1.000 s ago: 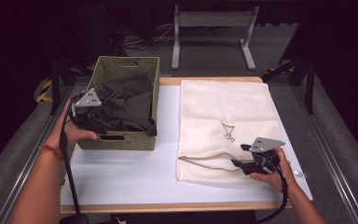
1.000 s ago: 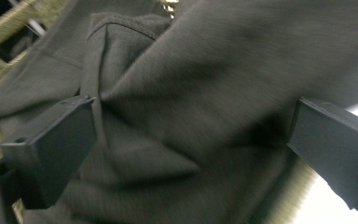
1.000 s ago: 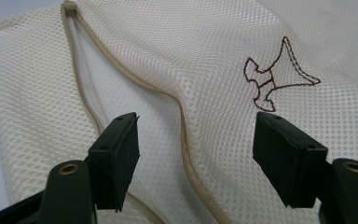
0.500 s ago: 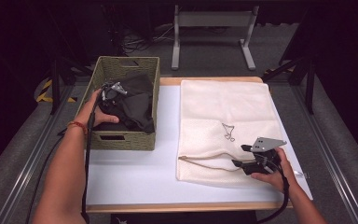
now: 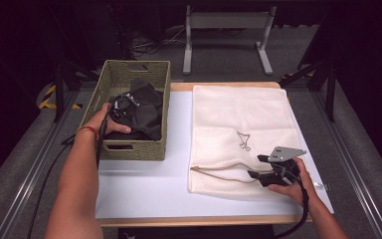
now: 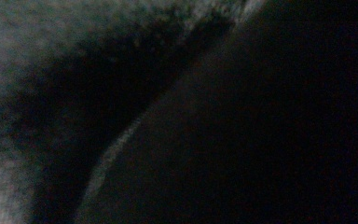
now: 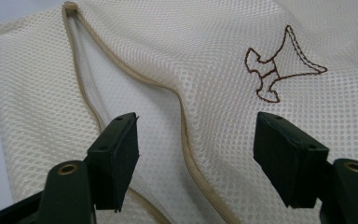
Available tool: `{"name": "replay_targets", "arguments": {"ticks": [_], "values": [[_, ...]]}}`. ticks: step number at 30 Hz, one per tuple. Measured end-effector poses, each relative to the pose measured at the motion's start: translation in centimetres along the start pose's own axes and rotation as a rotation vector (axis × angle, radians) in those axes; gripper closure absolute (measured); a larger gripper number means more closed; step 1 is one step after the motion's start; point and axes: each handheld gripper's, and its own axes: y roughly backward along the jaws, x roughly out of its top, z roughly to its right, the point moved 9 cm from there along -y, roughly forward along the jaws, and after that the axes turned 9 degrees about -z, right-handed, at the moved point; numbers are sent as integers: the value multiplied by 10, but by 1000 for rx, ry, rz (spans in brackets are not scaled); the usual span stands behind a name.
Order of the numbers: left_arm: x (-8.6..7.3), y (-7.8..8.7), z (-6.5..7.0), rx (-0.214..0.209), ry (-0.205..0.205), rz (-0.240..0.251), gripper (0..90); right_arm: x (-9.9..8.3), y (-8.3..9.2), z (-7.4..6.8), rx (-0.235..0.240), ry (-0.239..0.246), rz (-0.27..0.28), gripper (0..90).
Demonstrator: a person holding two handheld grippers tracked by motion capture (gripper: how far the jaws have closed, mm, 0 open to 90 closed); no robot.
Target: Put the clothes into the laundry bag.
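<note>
While the white desk [image 5: 144,184] is carrying everything, a cream mesh laundry bag [image 5: 238,119] is lying flat across its right half, reaching from the far edge almost to the near edge. Its zipper [image 7: 186,140] is standing partly open along the near end, with a small brown embroidered mark [image 7: 279,65] sitting on the mesh beside it. A woven green basket [image 5: 110,79] is sitting at the far left corner of the desk, and a dark crumpled garment [image 5: 146,107] is lying inside it, filling most of the space. The left gripper [image 5: 122,105] is pressing down into that garment inside the basket; its own view is showing blurred dark cloth, so I cannot tell how its jaws are standing. The right gripper [image 7: 196,154] is resting on the bag near the desk's near right corner, its jaws standing wide apart over the zipper, gripping nothing.
</note>
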Motion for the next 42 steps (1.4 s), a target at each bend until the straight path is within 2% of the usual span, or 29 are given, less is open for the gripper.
{"name": "replay_targets", "arguments": {"ticks": [3,5,6,7,8,10,13,15,16,18,20,22,24,29,32,33,35,37,38,39,40,42], "values": [[-2,3,-2,20,-12,-7,129,0,-1,0,7,-8,1,319],[-2,6,-4,45,-21,-11,249,0,-2,-1,11,-6,-4,321],[-2,6,-4,45,-21,-11,311,0,-2,-1,11,-6,-4,321],[-2,9,-6,58,-14,1,311,0,-3,-1,10,-6,-3,321],[-2,9,-5,56,-13,5,401,0,-3,-2,16,-2,-3,322],[-2,11,-5,68,-27,2,454,1,-3,-2,13,1,-4,323],[-2,15,-5,78,-24,16,582,3,-1,-1,7,-8,8,343],[-3,17,-5,89,-29,15,615,4,0,-2,6,5,17,404],[-3,17,-5,101,-41,14,632,5,1,-2,0,8,16,401],[-3,19,-5,104,-39,25,640,7,1,-2,8,12,20,390],[-3,21,-5,102,-41,36,669,9,0,-2,-10,28,8,403],[-3,24,-5,104,-39,41,692,12,-1,-4,5,39,11,407],[-3,24,-4,105,-35,46,699,13,-3,-4,-21,59,-15,407],[-3,25,-5,118,-46,48,704,14,-10,-7,-7,67,-35,381],[-3,24,-4,116,-44,46,699,11,-17,-3,-31,67,-73,394],[-3,24,-5,121,-46,47,694,10,-20,-2,-23,59,-88,406],[-2,23,-5,118,-38,46,678,7,-23,2,-38,43,-112,461],[-3,23,-5,107,-26,44,665,4,-25,4,-26,35,-138,504],[-3,22,-6,101,-19,45,660,3,-27,6,-41,20,-149,548],[-3,22,-5,98,-16,46,659,2,-28,7,-27,15,-157,600],[-3,22,-5,97,-18,43,659,2,-28,7,-14,10,-159,613],[-3,22,-5,105,-27,40,670,2,-28,9,-25,1,-166,686]]}}
